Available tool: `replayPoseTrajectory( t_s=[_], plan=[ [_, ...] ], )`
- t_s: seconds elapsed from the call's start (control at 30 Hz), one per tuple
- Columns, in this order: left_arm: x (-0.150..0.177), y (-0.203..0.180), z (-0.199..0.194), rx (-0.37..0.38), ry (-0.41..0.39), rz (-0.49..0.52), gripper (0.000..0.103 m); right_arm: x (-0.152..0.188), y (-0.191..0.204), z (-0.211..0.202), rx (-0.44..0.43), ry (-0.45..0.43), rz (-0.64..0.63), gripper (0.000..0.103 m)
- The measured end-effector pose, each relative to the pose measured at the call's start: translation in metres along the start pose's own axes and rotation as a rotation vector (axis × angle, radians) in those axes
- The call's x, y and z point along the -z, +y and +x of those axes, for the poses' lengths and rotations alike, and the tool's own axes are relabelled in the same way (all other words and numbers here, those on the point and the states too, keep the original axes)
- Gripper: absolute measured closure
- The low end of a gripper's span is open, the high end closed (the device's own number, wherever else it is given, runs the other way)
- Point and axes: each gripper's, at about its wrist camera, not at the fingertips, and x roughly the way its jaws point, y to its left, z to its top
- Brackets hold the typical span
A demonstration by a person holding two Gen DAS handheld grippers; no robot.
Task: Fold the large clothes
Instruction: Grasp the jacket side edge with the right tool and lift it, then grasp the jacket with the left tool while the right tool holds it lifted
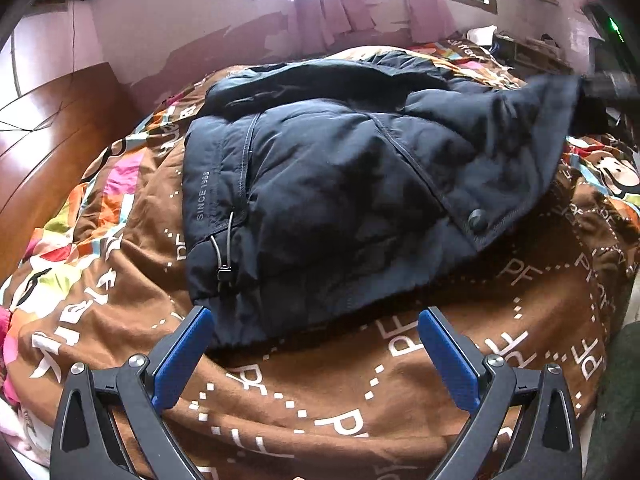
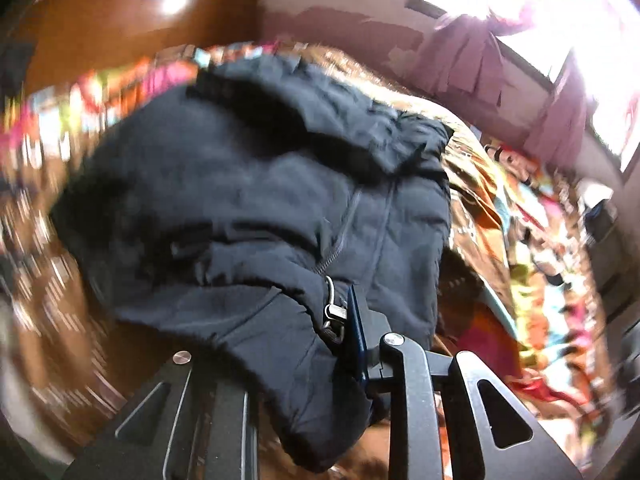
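A dark padded jacket [image 1: 332, 184] is laid on a brown patterned blanket [image 1: 360, 408] covering the bed. The left gripper [image 1: 316, 316] is held just before the jacket's near hem, its blue pads [image 1: 182, 356] spread wide apart and nothing between them. In the blurred right wrist view, the right gripper [image 2: 344, 344] is clamped on a fold of the jacket [image 2: 256, 200] beside the metal zipper pull [image 2: 334, 312]. That edge of the jacket is lifted off the blanket toward the right.
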Motion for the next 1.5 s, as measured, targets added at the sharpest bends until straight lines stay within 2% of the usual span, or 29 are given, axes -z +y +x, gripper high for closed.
replayPoseTrajectory(
  t_s=[0.2,0.3,0.47,0.73,0.8,0.83,0.9,0.93,1.07,1.13,1.2,1.23,1.37,1.5],
  plan=[
    [-0.002,-0.001,-0.009,-0.036,-0.067,-0.003,0.000,-0.028,-0.026,-0.016,-0.147,-0.070,0.284,0.084],
    [-0.004,-0.004,-0.011,-0.065,-0.095,0.002,0.000,-0.037,-0.042,-0.006,-0.205,-0.093,0.386,0.084],
    [-0.011,-0.016,-0.002,-0.125,-0.116,0.028,0.000,-0.050,-0.042,0.001,-0.232,-0.116,0.431,0.084],
    [-0.036,-0.014,0.029,-0.351,-0.109,0.014,0.000,-0.053,-0.044,0.001,-0.243,-0.132,0.443,0.084],
    [-0.039,-0.007,0.033,-0.369,-0.093,-0.009,0.002,-0.050,-0.045,-0.001,-0.243,-0.134,0.451,0.084],
    [-0.041,-0.001,0.034,-0.375,-0.085,-0.023,0.008,-0.048,-0.045,-0.002,-0.245,-0.135,0.457,0.084],
    [-0.043,0.007,0.034,-0.392,-0.081,-0.036,0.014,-0.045,-0.047,-0.005,-0.236,-0.142,0.458,0.084],
    [-0.044,0.012,0.030,-0.400,-0.090,-0.047,0.021,-0.043,-0.047,-0.006,-0.230,-0.146,0.456,0.084],
    [-0.047,0.021,0.014,-0.416,-0.142,-0.047,0.038,-0.029,-0.044,-0.008,-0.196,-0.146,0.447,0.084],
    [-0.052,0.023,0.007,-0.410,-0.175,-0.022,0.059,-0.022,-0.040,-0.010,-0.163,-0.144,0.421,0.084],
    [-0.058,0.019,0.002,-0.410,-0.198,0.014,0.073,-0.014,-0.036,-0.013,-0.129,-0.149,0.393,0.084],
    [-0.060,0.016,0.000,-0.406,-0.205,0.030,0.087,-0.010,-0.034,-0.015,-0.110,-0.152,0.378,0.085],
    [-0.066,0.011,-0.009,-0.388,-0.234,0.042,0.093,0.007,-0.029,-0.024,-0.062,-0.179,0.368,0.088],
    [-0.071,0.016,-0.028,-0.368,-0.257,-0.014,0.095,0.025,-0.034,-0.034,-0.058,-0.222,0.426,0.088]
  ],
)
